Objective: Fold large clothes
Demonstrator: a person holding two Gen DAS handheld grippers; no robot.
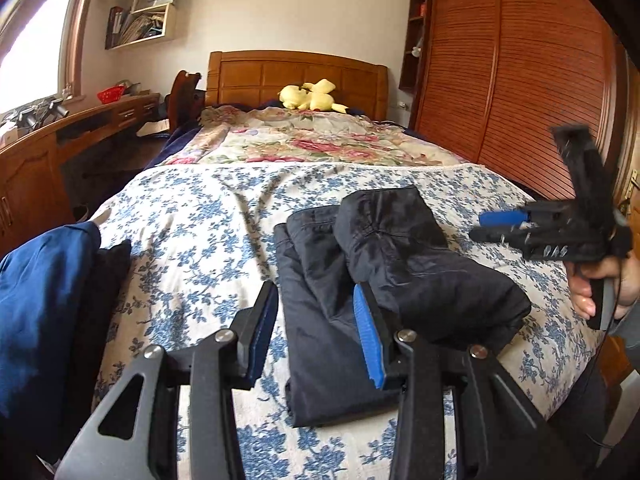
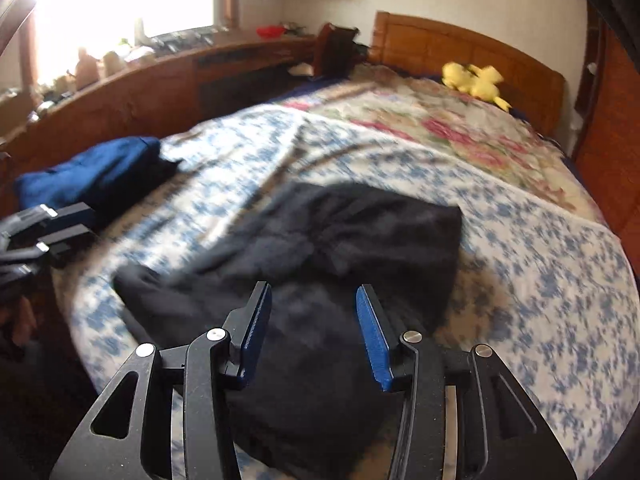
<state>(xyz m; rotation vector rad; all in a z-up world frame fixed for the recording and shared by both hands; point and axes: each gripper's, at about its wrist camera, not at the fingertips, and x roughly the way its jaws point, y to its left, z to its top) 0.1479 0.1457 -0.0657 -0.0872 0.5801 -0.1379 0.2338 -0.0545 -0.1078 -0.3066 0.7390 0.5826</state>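
**Inspector:** Subject item: a black, puffy, quilted garment (image 1: 384,264), seemingly a padded jacket, lying on the blue-and-white floral bedspread (image 1: 192,216) toward the foot of the wooden bed (image 1: 296,72). It is gathered into a compact bundle, one lobe doubled over a flatter panel.

**Assistant:** Is the fold complete?

**Inspector:** Judged largely done. The bundle is narrow and layered, but the top lobe sits lumpy and skewed, and a flat edge sticks out at the near side. A final tidy or one more fold may remain; the right wrist view is blurred and cannot settle it.

**Assistant:** The tongs?

**Inspector:** The left gripper (image 1: 316,332) hangs over the near end of the garment, jaws parted, nothing between the blue pads (image 1: 370,340); one pad sits close against the fabric, though contact cannot be confirmed. The right gripper (image 2: 312,332), held in the person's hand (image 1: 596,284) out to the garment's side, stands released too, its jaws apart above the black cloth and gripping nothing.

**Assistant:** Other clothing?

**Inspector:** A deep blue fabric bundle (image 1: 44,296) with a dark piece beside it rests at the bedspread's far side edge, well apart from the black garment. Whether it is folded or waiting cannot be told.

**Assistant:** Containers?

**Inspector:** None on the bed. A red basket (image 1: 111,94) sits on the wooden desk (image 1: 80,120); contents not discernible. The wall shelves (image 1: 140,12) hold books and papers. A yellow plush toy (image 1: 308,96) lies by the headboard.
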